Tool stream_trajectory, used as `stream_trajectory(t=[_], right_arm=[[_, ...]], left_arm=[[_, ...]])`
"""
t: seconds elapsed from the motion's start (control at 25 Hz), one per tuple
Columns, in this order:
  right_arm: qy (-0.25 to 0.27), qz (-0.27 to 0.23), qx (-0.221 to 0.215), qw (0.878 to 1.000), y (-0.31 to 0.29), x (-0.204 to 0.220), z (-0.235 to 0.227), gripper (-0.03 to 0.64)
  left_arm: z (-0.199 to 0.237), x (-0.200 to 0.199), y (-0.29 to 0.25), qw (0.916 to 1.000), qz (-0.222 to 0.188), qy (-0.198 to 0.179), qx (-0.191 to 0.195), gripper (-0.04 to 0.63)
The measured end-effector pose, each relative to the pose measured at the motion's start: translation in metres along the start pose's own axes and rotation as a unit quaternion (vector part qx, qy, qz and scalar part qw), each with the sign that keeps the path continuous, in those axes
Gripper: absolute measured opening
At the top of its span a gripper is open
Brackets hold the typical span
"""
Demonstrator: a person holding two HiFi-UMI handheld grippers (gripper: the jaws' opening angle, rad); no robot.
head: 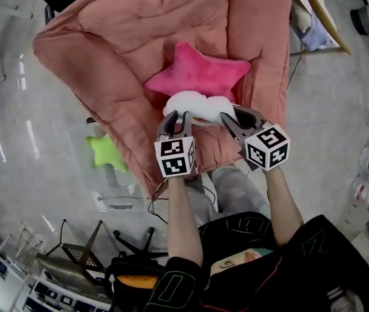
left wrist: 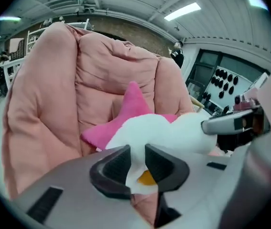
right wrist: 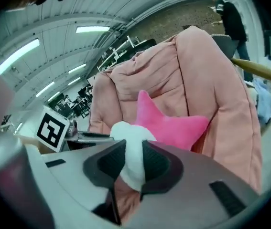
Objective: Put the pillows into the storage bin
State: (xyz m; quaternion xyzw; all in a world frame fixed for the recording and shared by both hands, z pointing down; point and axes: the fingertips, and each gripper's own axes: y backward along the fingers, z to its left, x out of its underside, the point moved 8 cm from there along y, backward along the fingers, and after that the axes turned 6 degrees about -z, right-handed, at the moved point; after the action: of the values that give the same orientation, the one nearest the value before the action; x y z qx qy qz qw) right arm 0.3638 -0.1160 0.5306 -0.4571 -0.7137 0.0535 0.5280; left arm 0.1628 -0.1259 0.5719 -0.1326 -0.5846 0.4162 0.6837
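A white cloud-shaped pillow (head: 197,103) lies on the seat of a salmon-pink padded chair (head: 119,38), in front of a pink star pillow (head: 194,70). My left gripper (head: 176,117) is shut on the white pillow's left end, and in the left gripper view the plush (left wrist: 173,132) is pinched between the dark pads of that gripper (left wrist: 137,163). My right gripper (head: 231,117) is shut on the right end, where the white fabric (right wrist: 130,135) bulges up out of its jaws (right wrist: 134,163). The pink star (right wrist: 173,125) leans on the chair back behind it. A lime-green star pillow (head: 106,151) lies in a clear storage bin (head: 116,197) on the floor, left of the chair.
Water bottles (head: 366,168) stand at the right edge. A dark stool frame (head: 73,252) and shelving sit at the lower left. A wooden frame with cloth (head: 321,18) is behind the chair at the upper right. A person (right wrist: 228,11) stands far off.
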Motion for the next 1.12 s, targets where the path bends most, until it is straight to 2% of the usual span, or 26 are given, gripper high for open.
stream_trajectory(t=[0.12,0.36,0.6,0.76,0.92,1.12], right_arm=[[0.016,-0.024,-0.022,0.999,0.000,-0.023,0.019,0.091],[0.074,-0.055,-0.053,0.994,0.000,-0.066,0.070,0.086],[0.152,-0.082,-0.083,0.981,-0.005,-0.111,0.134,0.084],[0.202,-0.110,-0.110,0.967,-0.003,-0.138,0.185,0.084],[0.240,-0.136,-0.154,0.949,-0.005,-0.152,0.247,0.084],[0.272,-0.131,-0.228,0.926,-0.039,-0.141,0.338,0.084]], left_arm=[[0.007,-0.009,0.018,0.9997,-0.021,0.004,-0.010,0.077],[0.028,-0.035,0.075,0.9946,-0.095,0.024,-0.036,0.071],[0.050,-0.059,0.134,0.9862,-0.147,0.023,-0.073,0.069],[0.065,-0.069,0.182,0.9736,-0.202,0.041,-0.097,0.064],[0.086,-0.068,0.241,0.9538,-0.258,0.054,-0.145,0.058],[0.138,-0.038,0.314,0.9313,-0.281,0.085,-0.215,0.049]])
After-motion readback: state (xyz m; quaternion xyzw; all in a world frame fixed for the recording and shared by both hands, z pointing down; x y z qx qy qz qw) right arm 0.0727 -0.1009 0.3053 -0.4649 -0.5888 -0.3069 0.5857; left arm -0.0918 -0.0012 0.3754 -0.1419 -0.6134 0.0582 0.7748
